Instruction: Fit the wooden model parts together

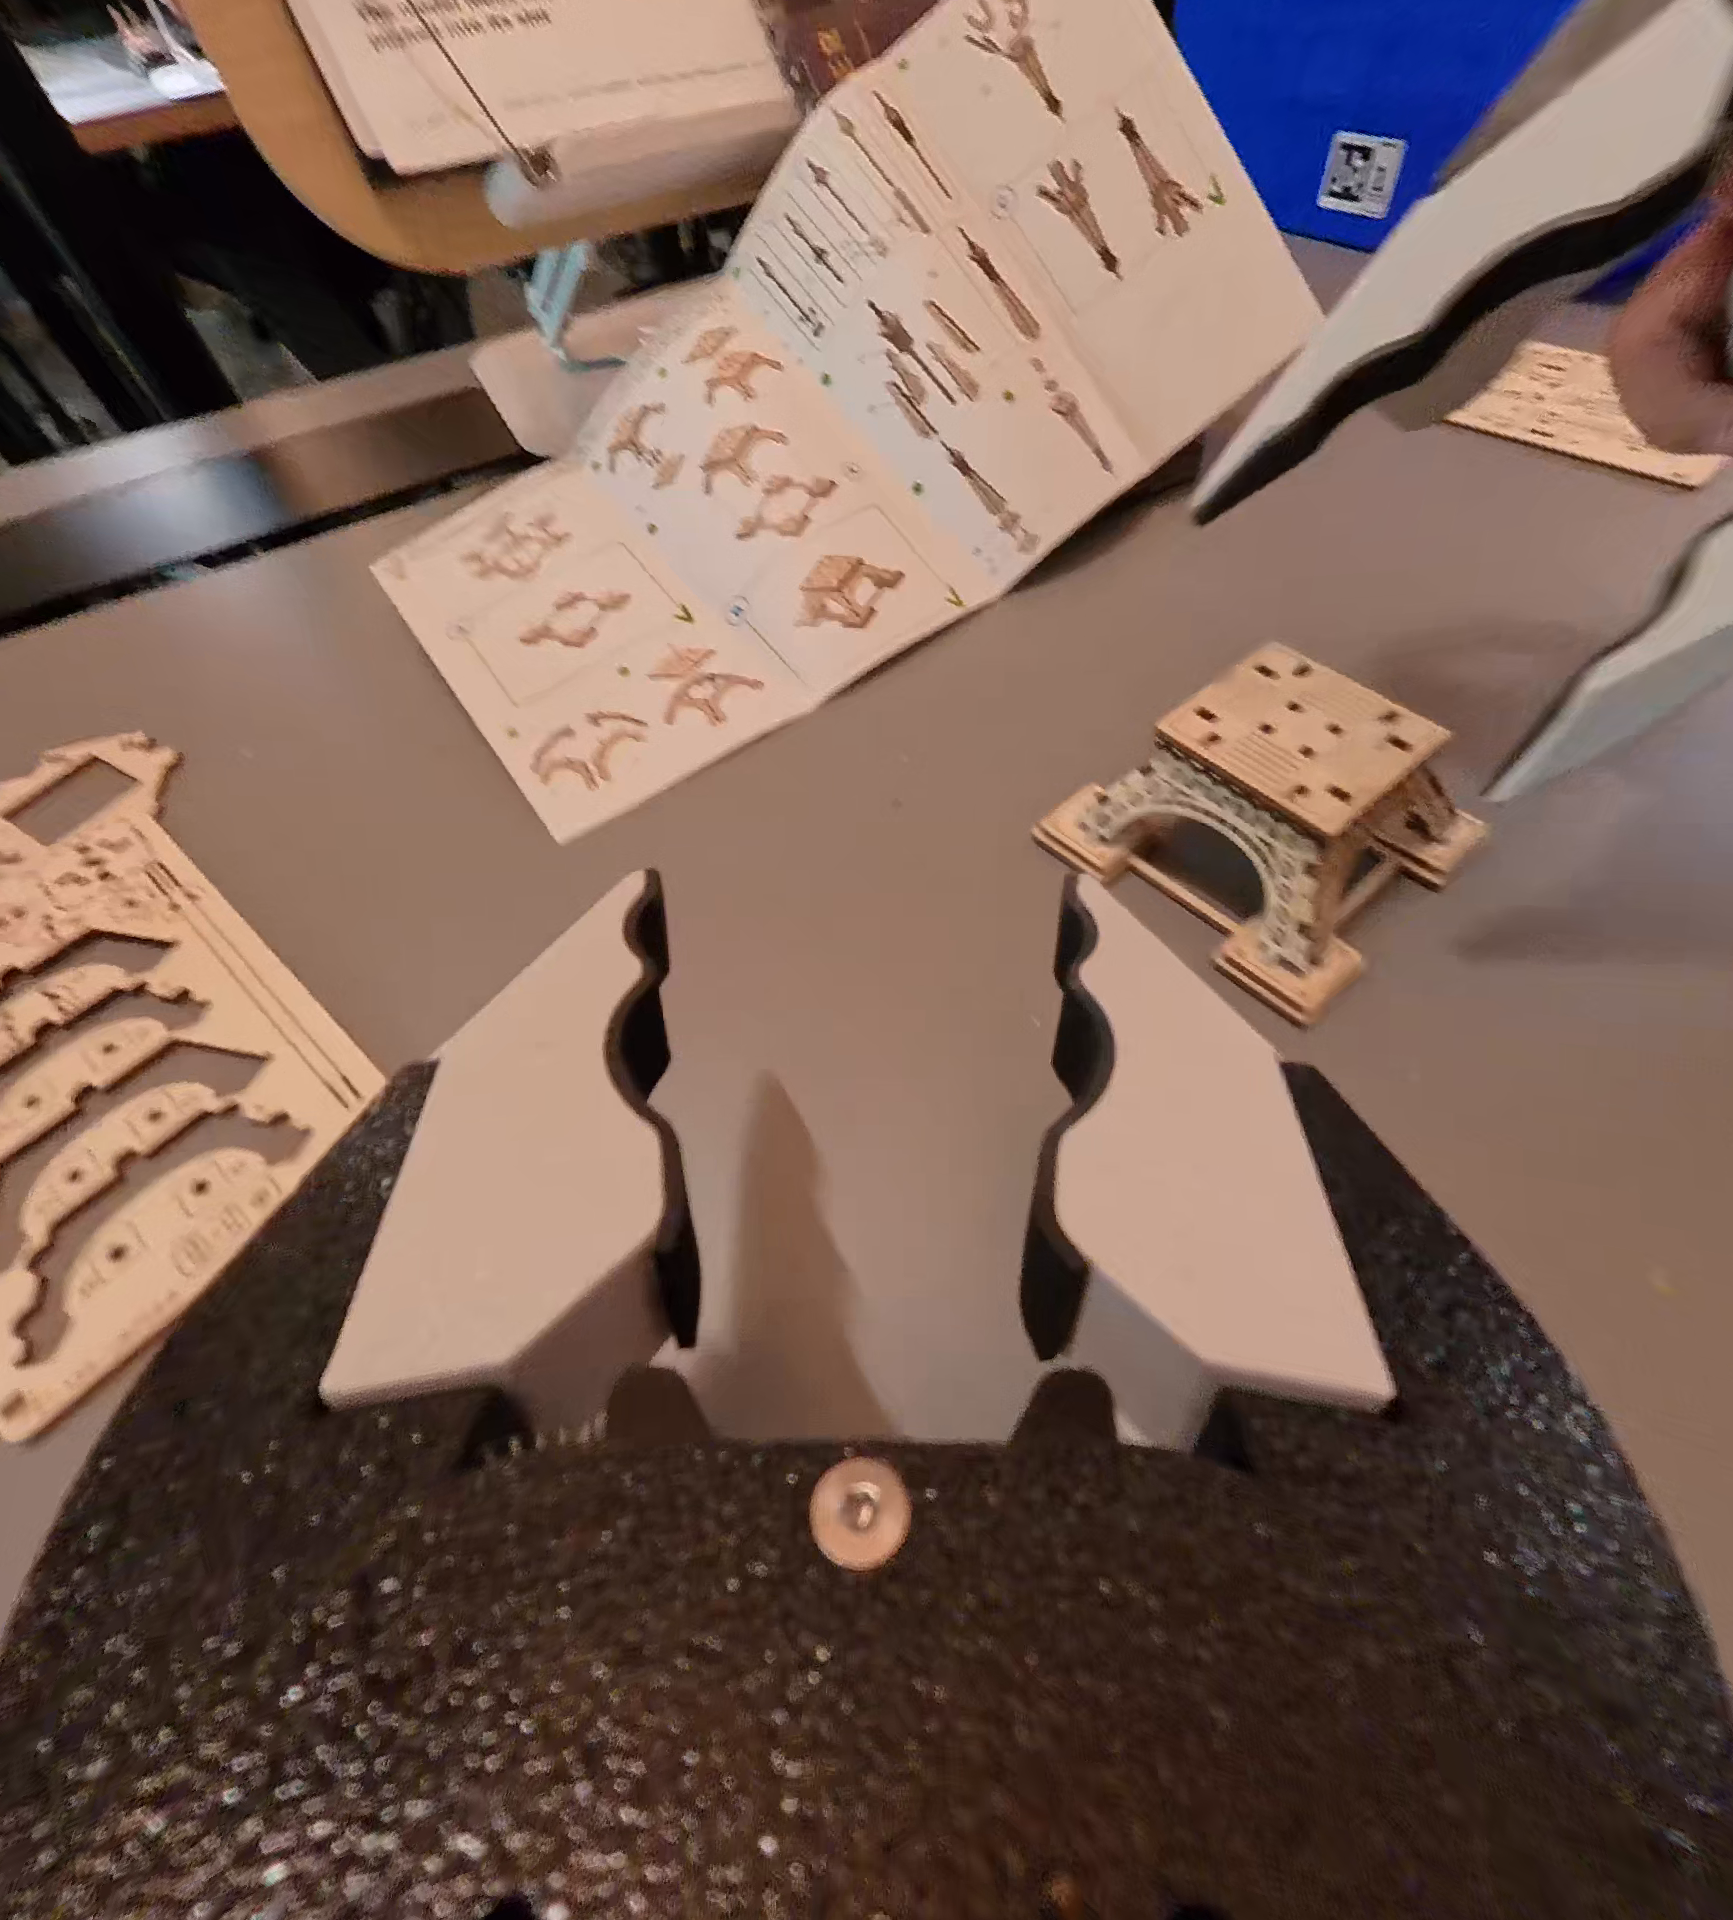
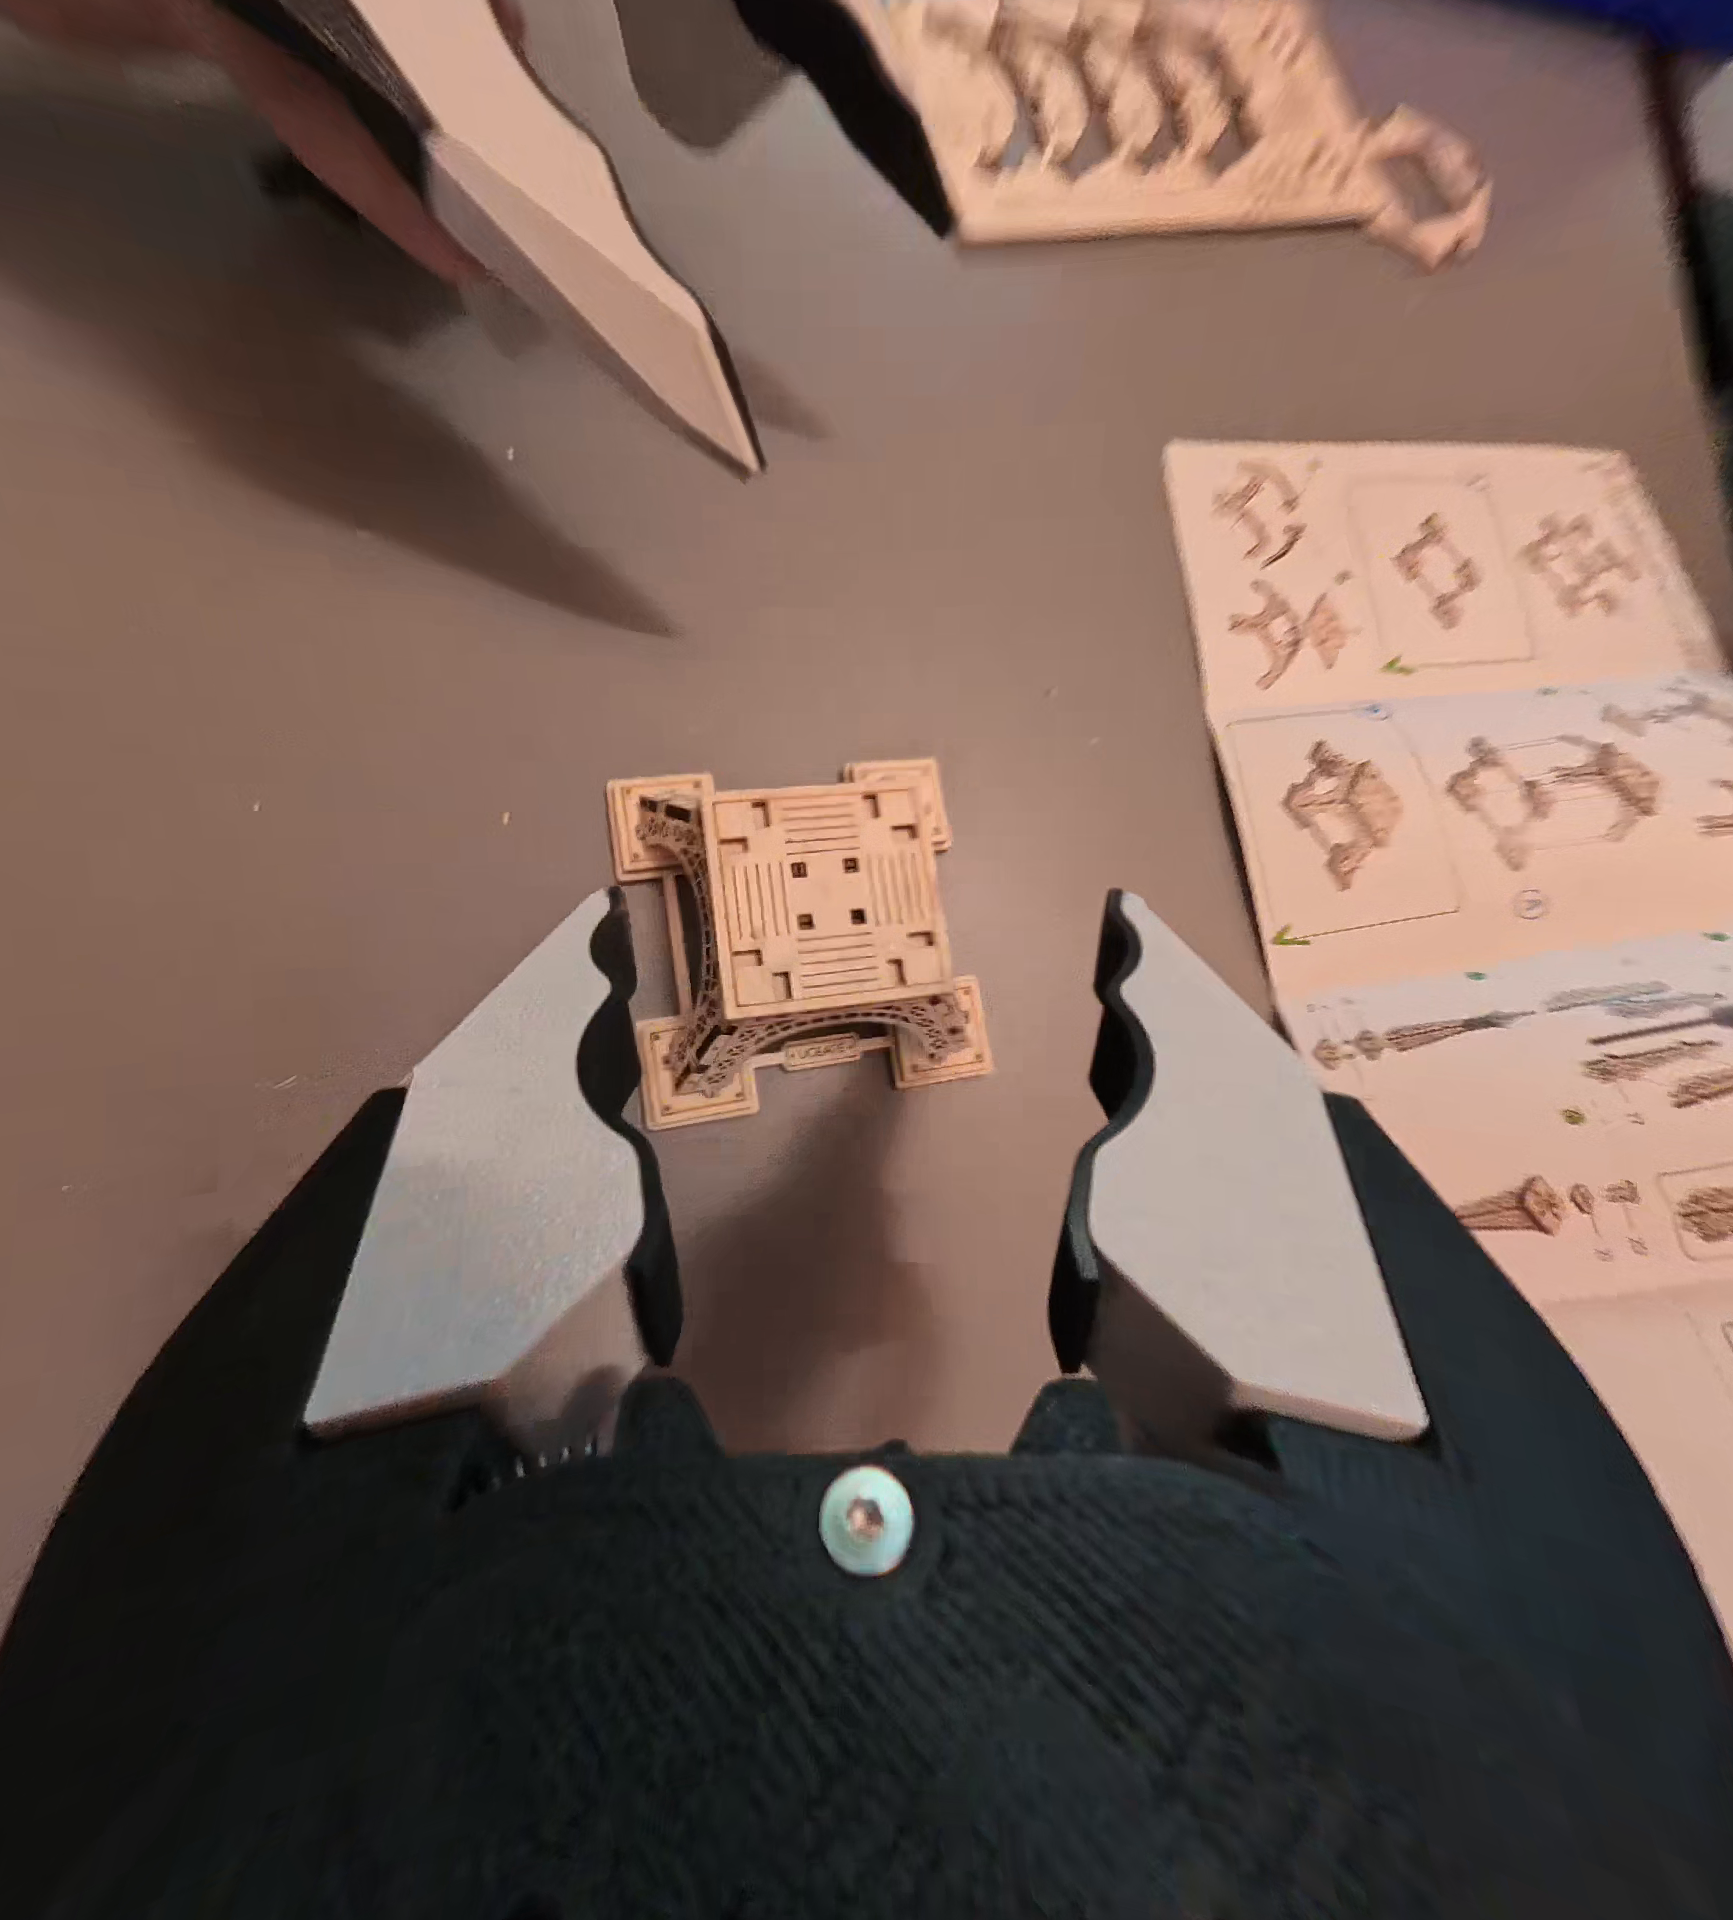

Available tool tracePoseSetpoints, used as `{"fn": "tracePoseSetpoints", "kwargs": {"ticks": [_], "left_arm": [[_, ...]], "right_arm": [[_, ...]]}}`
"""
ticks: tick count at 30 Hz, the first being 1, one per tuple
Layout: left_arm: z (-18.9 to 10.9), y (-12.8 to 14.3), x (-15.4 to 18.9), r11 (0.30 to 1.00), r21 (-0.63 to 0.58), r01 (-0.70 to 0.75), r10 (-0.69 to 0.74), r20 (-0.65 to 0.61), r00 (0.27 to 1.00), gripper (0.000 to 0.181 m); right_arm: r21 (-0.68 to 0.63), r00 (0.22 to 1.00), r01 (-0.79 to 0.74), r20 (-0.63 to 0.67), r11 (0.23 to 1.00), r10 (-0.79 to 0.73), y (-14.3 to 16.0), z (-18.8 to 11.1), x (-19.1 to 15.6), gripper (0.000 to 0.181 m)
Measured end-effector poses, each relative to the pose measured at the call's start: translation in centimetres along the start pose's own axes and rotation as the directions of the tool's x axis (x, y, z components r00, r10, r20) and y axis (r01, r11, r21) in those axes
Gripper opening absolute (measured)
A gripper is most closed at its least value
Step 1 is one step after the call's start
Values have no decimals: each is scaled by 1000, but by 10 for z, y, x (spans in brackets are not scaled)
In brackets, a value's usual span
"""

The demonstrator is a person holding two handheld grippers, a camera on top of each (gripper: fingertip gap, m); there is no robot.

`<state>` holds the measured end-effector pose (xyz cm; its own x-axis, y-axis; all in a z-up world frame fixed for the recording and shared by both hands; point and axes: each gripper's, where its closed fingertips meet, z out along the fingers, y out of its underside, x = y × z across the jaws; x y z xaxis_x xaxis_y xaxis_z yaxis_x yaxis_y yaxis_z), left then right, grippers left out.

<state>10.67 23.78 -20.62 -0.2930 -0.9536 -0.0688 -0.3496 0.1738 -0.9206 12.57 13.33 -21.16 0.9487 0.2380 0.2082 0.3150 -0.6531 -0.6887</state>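
A small wooden tower base point(image 1: 1267, 821) with four arched legs and a flat slotted top stands on the grey table point(image 1: 841, 790). My left gripper point(image 1: 860, 894) is open and empty, low over the table, left of and nearer than the base. In the right wrist view the base point(image 2: 800, 935) sits just beyond and between the tips of my right gripper point(image 2: 862, 909), which is open and empty above it. The right gripper point(image 1: 1361, 644) also shows in the left wrist view at the upper right. A wooden sheet of punched-out parts point(image 1: 83, 1070) lies at the left.
A folded instruction leaflet point(image 1: 841, 436) stands propped behind the base and shows in the right wrist view point(image 2: 1506, 831). A second wooden sheet point(image 1: 1589, 416) lies at the far right. A hand point(image 1: 1703, 343) holds the right gripper. A blue bin point(image 1: 1361, 104) stands beyond the table.
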Motion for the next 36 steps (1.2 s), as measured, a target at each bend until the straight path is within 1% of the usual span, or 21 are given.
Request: {"fn": "tracePoseSetpoints", "kwargs": {"ticks": [3,6,8,10,11,12,13,15,16,18,19,20,21,22,24,25,28,30,32,34,36], "left_arm": [[16,-17,-14,999,27,-16,15,49,999,82],[34,-35,-23,998,65,-17,13,64,998,82],[46,-42,-28,996,80,-40,34,74,997,83],[57,-43,-26,995,69,-69,65,67,996,83],[61,-40,-24,996,47,-70,67,55,996,83],[64,-36,-22,998,25,-65,64,46,997,83],[66,-32,-20,998,8,-62,62,33,998,83],[67,-27,-19,998,-14,-58,58,21,998,82],[67,-24,-21,998,-26,-51,52,25,998,82],[69,-19,-25,997,-69,-20,22,18,1000,79],[70,-16,-27,995,-100,1,0,6,1000,79],[71,-14,-29,991,-132,21,-22,-13,1000,80],[73,-13,-33,987,-158,42,-48,-30,998,82],[75,-13,-39,982,-177,67,-74,-37,997,82],[78,-12,-55,974,-196,117,-122,-16,992,82],[79,-9,-64,968,-207,141,-143,7,990,83],[81,-6,-77,963,-196,184,-180,40,983,81],[84,-7,-79,965,-180,190,-185,44,982,81],[89,-8,-84,967,-175,184,-175,67,982,82],[93,-11,-89,968,-171,182,-169,88,982,83],[96,-18,-95,973,-141,181,-166,113,980,82]], "right_arm": [[213,992,-50,-104,976,74,-3,-19,22,86],[387,963,-94,-198,917,182,-1,-37,41,82],[399,937,-69,-289,914,197,11,-45,51,77],[351,898,-116,-362,929,249,32,-52,66,79],[351,856,-155,-418,924,303,45,-61,82,80],[386,801,-203,-464,900,379,55,-73,99,79],[439,735,-277,-477,855,483,67,-87,116,74],[525,626,-433,-410,733,664,88,-103,145,75],[541,606,-476,-369,694,704,94,-106,155,70],[496,593,-570,-304,655,746,109,-101,171,64],[449,588,-617,-283,646,758,117,-95,175,68],[420,589,-642,-266,642,763,121,-91,179,70],[417,587,-651,-255,635,769,122,-89,184,65],[414,587,-650,-257,636,768,122,-86,187,47],[373,643,-619,-264,691,719,116,-80,182,33],[382,674,-567,-296,730,677,107,-81,179,26],[420,756,-299,-444,857,481,66,-87,153,4],[376,777,-188,-509,907,372,52,-80,129,0],[346,815,-16,-538,938,213,33,-71,102,0],[273,794,91,-600,958,95,27,-64,88,0],[253,768,150,-638,956,48,24,-62,82,0]]}}
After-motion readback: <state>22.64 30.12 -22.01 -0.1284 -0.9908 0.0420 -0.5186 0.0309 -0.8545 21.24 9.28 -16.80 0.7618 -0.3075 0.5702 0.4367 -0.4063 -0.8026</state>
